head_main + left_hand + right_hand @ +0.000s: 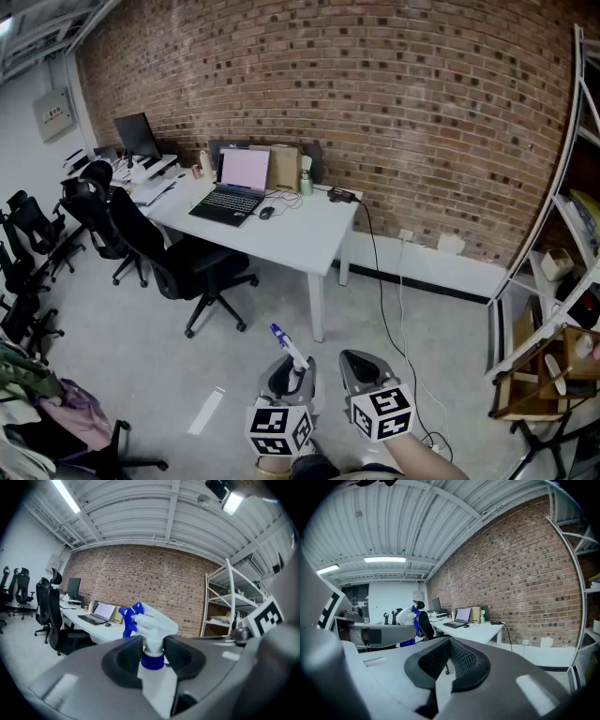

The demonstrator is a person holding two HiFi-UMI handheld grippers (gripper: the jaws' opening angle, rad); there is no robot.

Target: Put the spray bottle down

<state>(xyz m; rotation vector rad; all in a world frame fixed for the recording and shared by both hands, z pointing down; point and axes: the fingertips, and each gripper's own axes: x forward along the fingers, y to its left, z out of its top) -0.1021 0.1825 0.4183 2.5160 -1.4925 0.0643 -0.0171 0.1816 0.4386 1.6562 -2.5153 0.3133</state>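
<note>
Two ribbed left gripper pads clamp the white plastic spray bottle.

The white table sits against the brick wall, and on it there's an open laptop with a mouse just beside it, a brown cardboard box behind, a small pale bottle next to that, and a dark block at the back right corner. Down on the grey floor, a black office chair stands by the table and a white strip lies nearer.
</note>
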